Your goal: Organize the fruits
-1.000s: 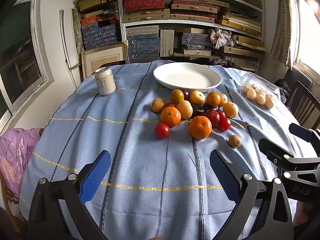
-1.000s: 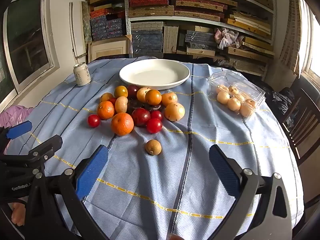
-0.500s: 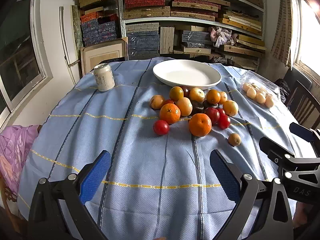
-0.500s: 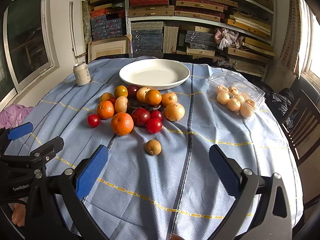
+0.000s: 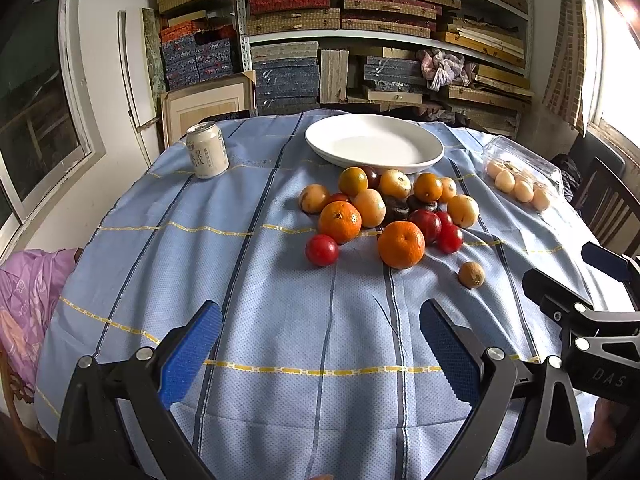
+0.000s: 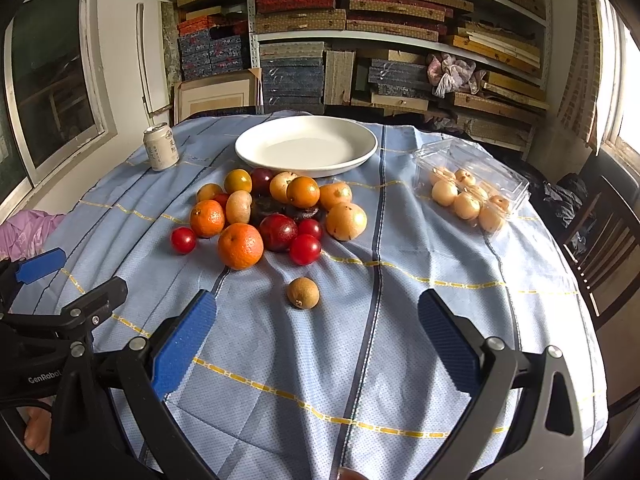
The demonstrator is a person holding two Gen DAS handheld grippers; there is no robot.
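Left gripper (image 5: 320,344) slightly nearer, jaws apart.

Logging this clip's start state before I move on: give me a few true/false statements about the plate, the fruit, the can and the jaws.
1. The white plate holds no fruit. True.
2. Both grippers, left and right, have jaws spread with nothing between them. True.
3. The small brown fruit sits on top of the fruit pile. False: it lies alone on the tablecloth, nearer the grippers than the pile.
4. The drink can lies on its side. False: it stands upright.
5. The clear plastic box holds pale round fruits. True.
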